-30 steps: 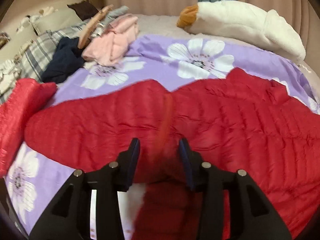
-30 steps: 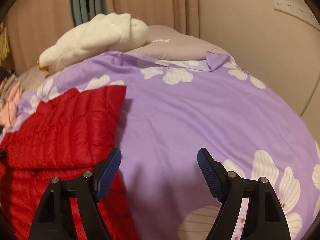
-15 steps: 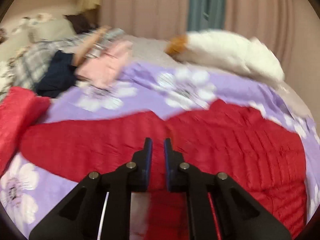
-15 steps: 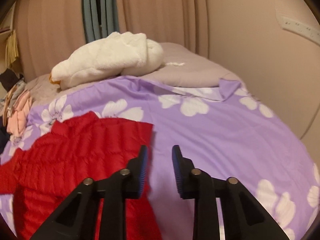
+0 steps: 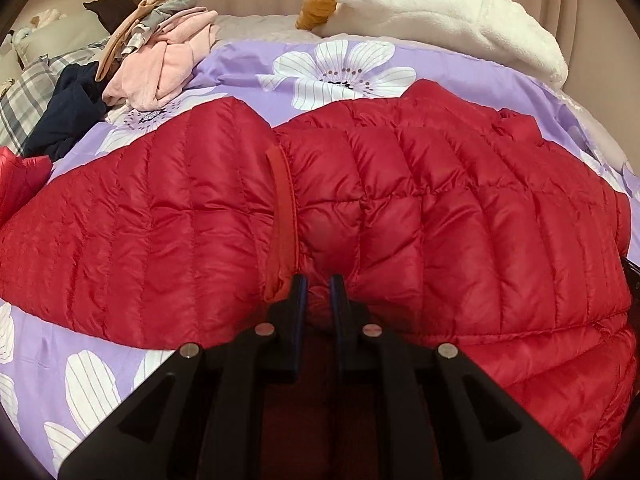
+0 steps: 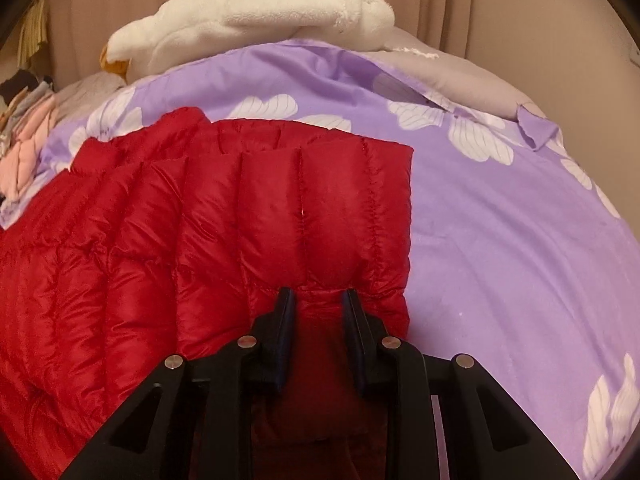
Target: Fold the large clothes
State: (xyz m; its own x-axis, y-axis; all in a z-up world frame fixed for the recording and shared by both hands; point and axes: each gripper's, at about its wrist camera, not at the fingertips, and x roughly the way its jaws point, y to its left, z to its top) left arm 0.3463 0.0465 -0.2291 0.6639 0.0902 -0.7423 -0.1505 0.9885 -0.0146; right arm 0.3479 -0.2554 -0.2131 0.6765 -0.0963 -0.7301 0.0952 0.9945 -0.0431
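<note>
No lettering, label, brand mark, number or sign can be read anywhere in either wrist view, whether on the clothing, the bedding or the black tools.

Two wrist cameras, both close above the bed and tilted down.

The left wrist view looks along its gripper (image 5: pixel 318 294) over the red jacket (image 5: pixel 420 200) toward the far clothes pile (image 5: pixel 164 60). The right wrist view looks along its gripper (image 6: pixel 319 308) at the jacket's right edge (image 6: pixel 280 208). Both views share the jacket, the purple flowered cover (image 5: pixel 248 60) (image 6: pixel 500 240) and the far white plush toy (image 5: pixel 440 12) (image 6: pixel 260 16).
</note>
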